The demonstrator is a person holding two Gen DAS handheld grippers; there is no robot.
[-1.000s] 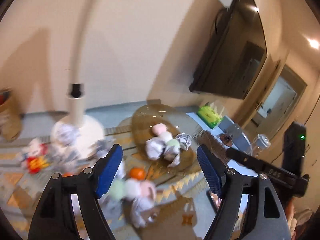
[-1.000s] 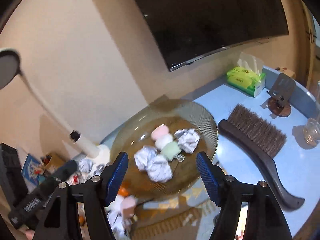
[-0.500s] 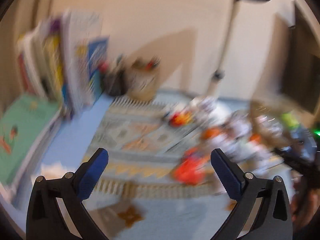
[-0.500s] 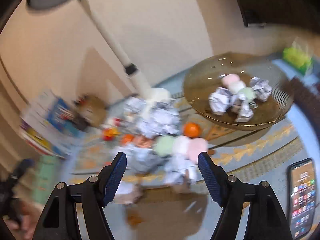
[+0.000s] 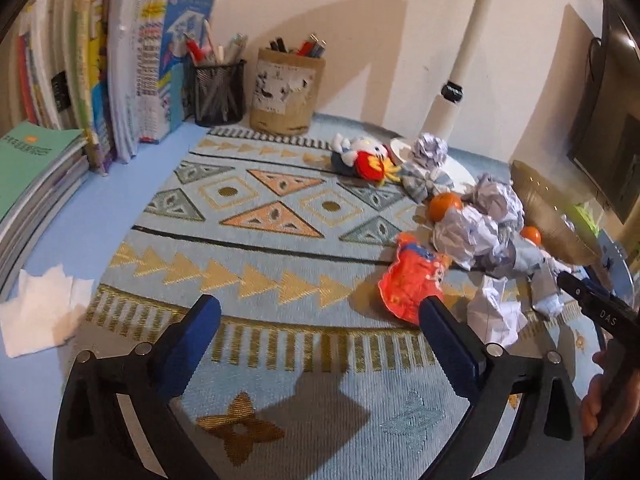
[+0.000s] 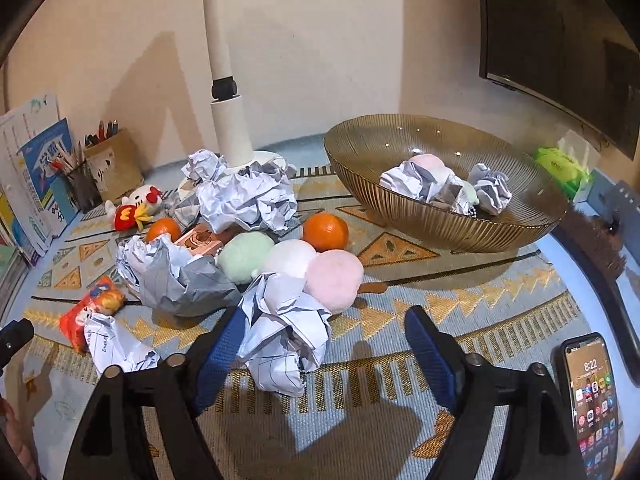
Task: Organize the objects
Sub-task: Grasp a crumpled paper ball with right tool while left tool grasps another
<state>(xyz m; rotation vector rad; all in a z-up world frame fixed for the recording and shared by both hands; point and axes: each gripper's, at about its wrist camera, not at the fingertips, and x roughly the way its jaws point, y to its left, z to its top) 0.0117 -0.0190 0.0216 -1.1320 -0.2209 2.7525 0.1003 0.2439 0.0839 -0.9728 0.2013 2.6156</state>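
Note:
My right gripper [image 6: 326,316] hangs low over the patterned mat [image 6: 460,320], its jaws opening. A crumpled paper ball [image 6: 284,336] lies between them against the left finger, well apart from the right one. Behind it sit a pink ball [image 6: 334,276], a white ball [image 6: 290,258], a green ball [image 6: 244,256], two oranges [image 6: 325,231] and more paper wads [image 6: 248,200]. The amber glass bowl [image 6: 440,220] holds paper balls and soft balls. My left gripper [image 5: 318,308] is wide, its jaws closing over bare mat; an orange snack packet [image 5: 414,282] lies beyond its right fingertip.
Books [image 5: 100,60] and two pen holders [image 5: 219,92] line the back left. A plush toy [image 5: 366,158] lies by the lamp pole [image 6: 228,120]. A phone [image 6: 592,396], a brush [image 6: 596,248] and a tissue pack [image 6: 562,168] are at the right; a loose tissue [image 5: 40,312] lies at the left.
Both grippers swung down and left from the bowl toward the mat. The left jaws spread wide and now face the books. The right jaws spread further, with a paper ball between them.

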